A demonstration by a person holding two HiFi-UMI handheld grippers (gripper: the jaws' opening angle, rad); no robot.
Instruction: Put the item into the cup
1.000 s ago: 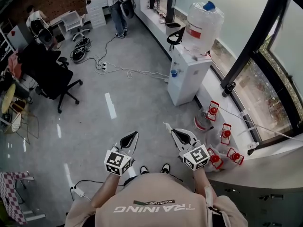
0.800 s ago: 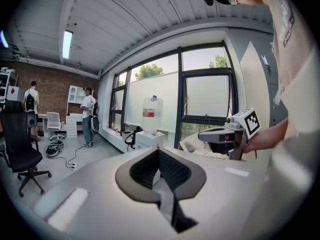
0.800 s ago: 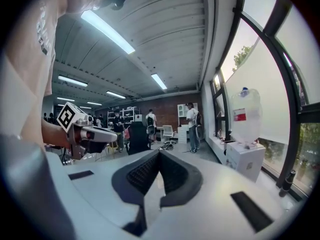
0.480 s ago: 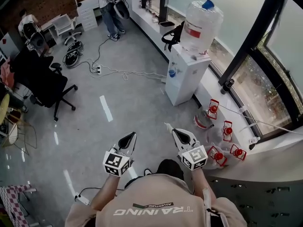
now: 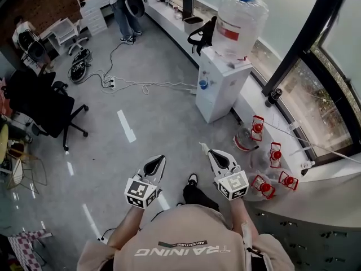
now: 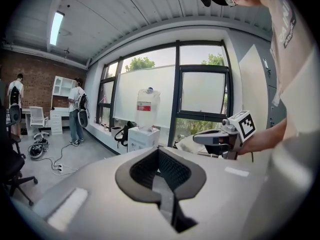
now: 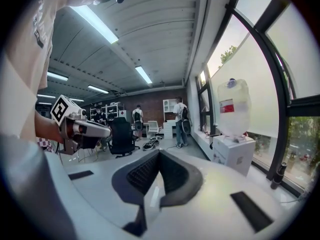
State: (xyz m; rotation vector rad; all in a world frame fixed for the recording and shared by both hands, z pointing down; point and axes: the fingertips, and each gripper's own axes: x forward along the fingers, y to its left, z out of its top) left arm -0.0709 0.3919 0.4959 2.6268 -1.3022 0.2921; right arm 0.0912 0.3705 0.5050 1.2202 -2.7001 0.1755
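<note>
place: office workspace | signs — water cooler [image 5: 223, 78], swivel chair [image 5: 45, 109], desk [image 5: 65, 30], cables [image 5: 121, 83] across grey floor [image 5: 158, 117] | walls — brick [image 5: 39, 1], tall windows [image 6: 202, 91] | ceiling: strip lights [image 7: 100, 24]

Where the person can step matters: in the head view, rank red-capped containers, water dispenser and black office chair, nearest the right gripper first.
From the right gripper, shut on a white item:
1. Red-capped containers, just right.
2. Water dispenser, straight ahead.
3. Black office chair, far left.
</note>
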